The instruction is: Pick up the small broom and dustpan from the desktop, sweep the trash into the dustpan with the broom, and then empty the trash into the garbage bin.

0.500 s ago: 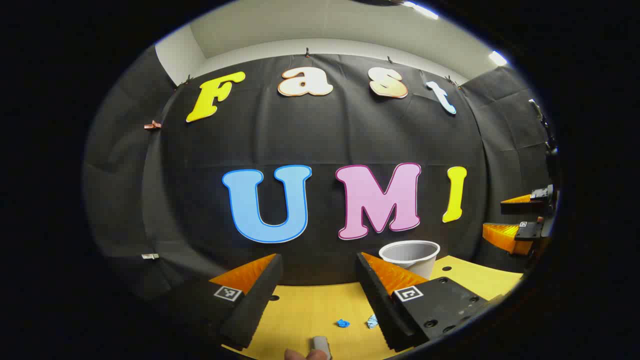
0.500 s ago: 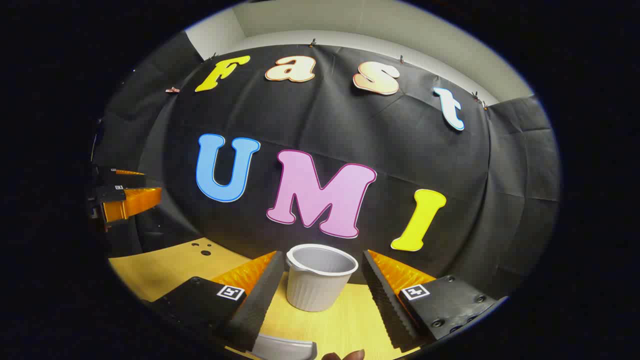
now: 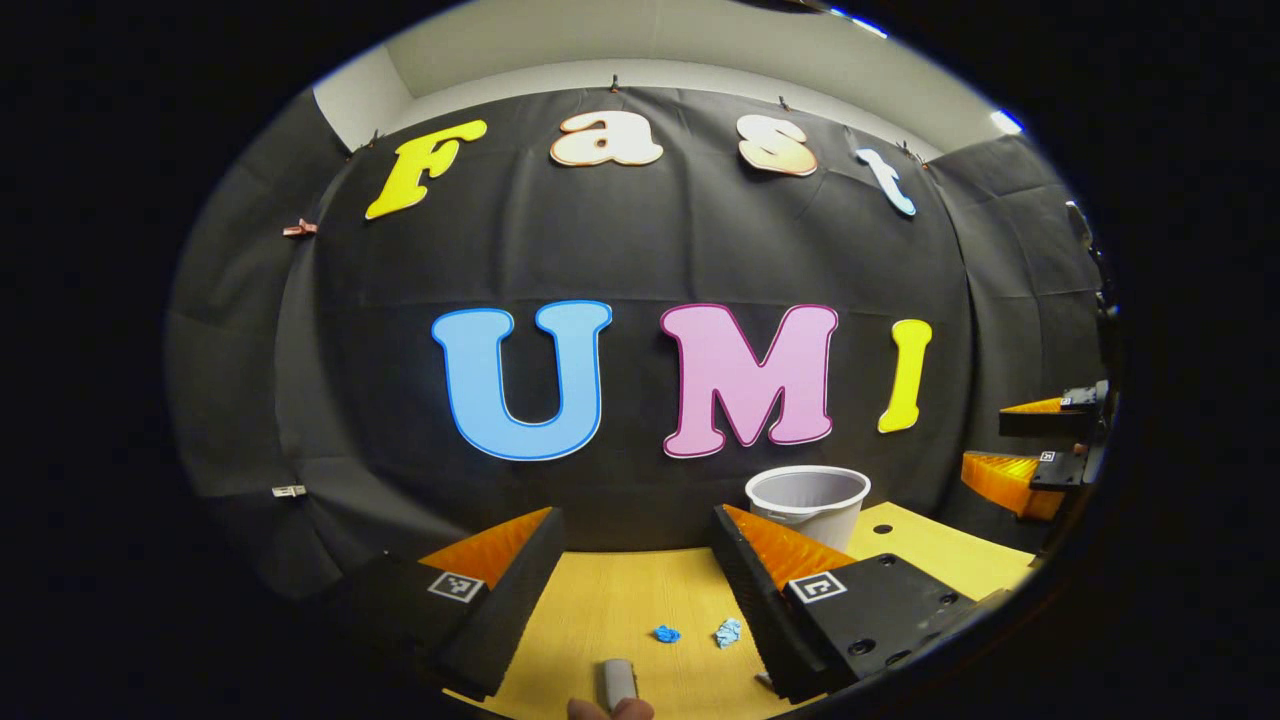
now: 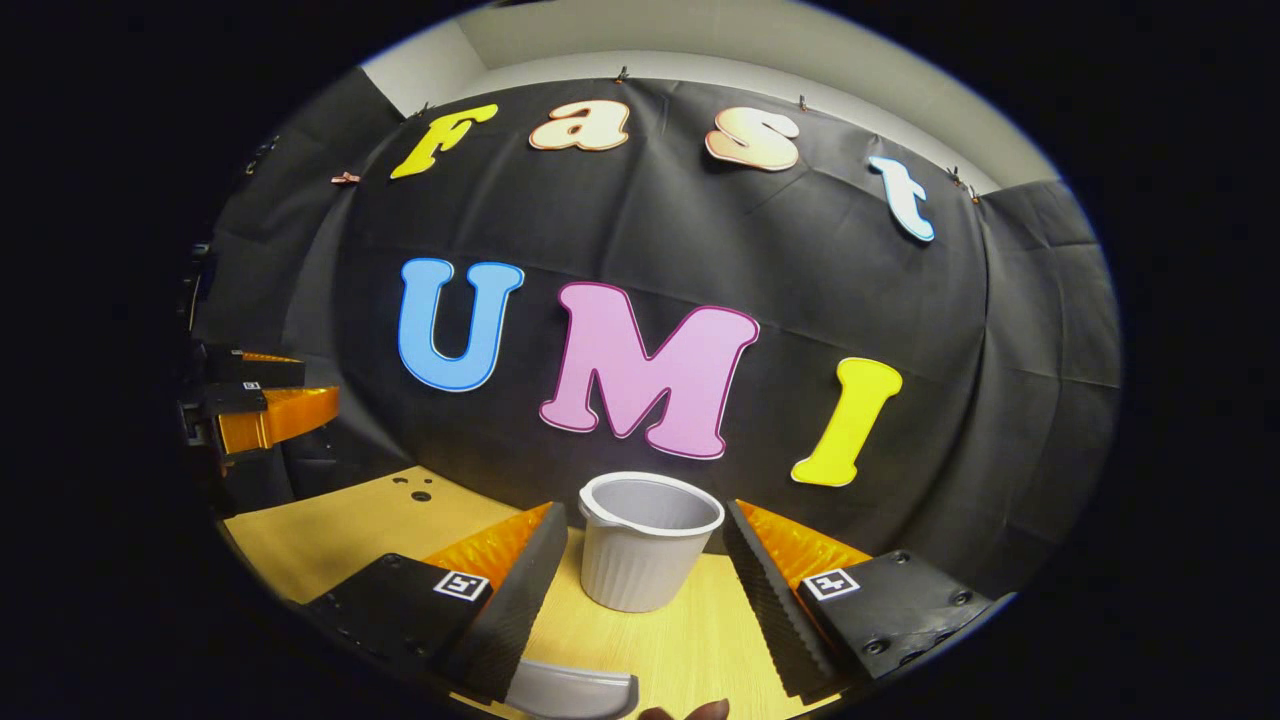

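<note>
Left gripper (image 3: 632, 570) jaws wide apart, right gripper (image 4: 640, 570) likewise spread, both apparently level above the desk

Left gripper view has tipped downward: more bench (image 3: 620, 610) shows, and the two blue scraps (image 3: 667, 633) (crumpled paper, apparently) now sit farther from the near edge. In the right gripper view the bin (image 4: 648, 545) sits slightly higher, and more of the grey dustpan (image 4: 575, 692) is exposed.
</note>
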`<act>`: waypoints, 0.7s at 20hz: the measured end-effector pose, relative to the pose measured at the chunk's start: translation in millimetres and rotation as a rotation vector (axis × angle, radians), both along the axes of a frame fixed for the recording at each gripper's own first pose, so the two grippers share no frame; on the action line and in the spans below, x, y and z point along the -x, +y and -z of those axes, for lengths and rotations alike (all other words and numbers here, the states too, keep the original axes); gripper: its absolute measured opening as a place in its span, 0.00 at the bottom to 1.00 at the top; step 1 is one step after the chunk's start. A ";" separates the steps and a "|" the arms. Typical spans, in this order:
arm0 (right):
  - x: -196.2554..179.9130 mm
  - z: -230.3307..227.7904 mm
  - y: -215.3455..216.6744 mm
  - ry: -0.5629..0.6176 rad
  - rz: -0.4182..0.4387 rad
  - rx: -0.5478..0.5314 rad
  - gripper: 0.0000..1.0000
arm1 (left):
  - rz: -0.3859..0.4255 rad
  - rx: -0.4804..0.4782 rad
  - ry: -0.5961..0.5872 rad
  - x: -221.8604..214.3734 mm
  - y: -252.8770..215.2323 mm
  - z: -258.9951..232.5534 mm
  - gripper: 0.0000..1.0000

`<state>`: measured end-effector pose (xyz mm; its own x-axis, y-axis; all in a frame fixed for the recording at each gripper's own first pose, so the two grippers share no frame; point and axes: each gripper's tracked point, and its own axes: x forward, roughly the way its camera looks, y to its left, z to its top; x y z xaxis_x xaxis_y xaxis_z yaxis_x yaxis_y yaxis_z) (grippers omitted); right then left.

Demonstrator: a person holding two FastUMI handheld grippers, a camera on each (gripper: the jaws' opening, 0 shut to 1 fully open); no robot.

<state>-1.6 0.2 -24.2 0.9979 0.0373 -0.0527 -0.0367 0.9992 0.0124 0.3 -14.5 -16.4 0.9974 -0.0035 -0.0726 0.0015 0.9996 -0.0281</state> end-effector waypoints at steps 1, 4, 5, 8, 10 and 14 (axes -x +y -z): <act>2.2 5.2 1.6 0.014 -0.011 0.001 0.97 | 0.000 0.003 0.006 -2.2 0.5 4.7 0.95; 18.8 36.5 8.4 0.107 -0.061 0.010 0.98 | -0.001 0.003 0.021 -4.7 0.4 14.2 0.95; 26.8 50.2 11.1 0.154 -0.080 0.009 0.97 | -0.001 0.005 0.029 -5.4 1.0 17.2 0.95; 60.6 100.5 28.5 0.319 -0.144 -0.010 0.97 | 0.024 0.016 0.056 -7.9 -4.5 31.2 0.94; 85.2 135.0 43.3 0.426 -0.187 -0.005 0.96 | 0.046 0.013 0.073 -9.3 -7.8 39.6 0.94; 125.7 205.2 64.8 0.685 -0.222 -0.033 0.96 | 0.061 0.014 0.107 -10.5 -9.3 56.2 0.95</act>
<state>-127.2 65.0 -229.4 0.7100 0.2479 -0.6591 -0.2122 0.9678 0.1354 10.8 -23.8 -72.6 0.9817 -0.0659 -0.1785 0.0587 0.9972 -0.0456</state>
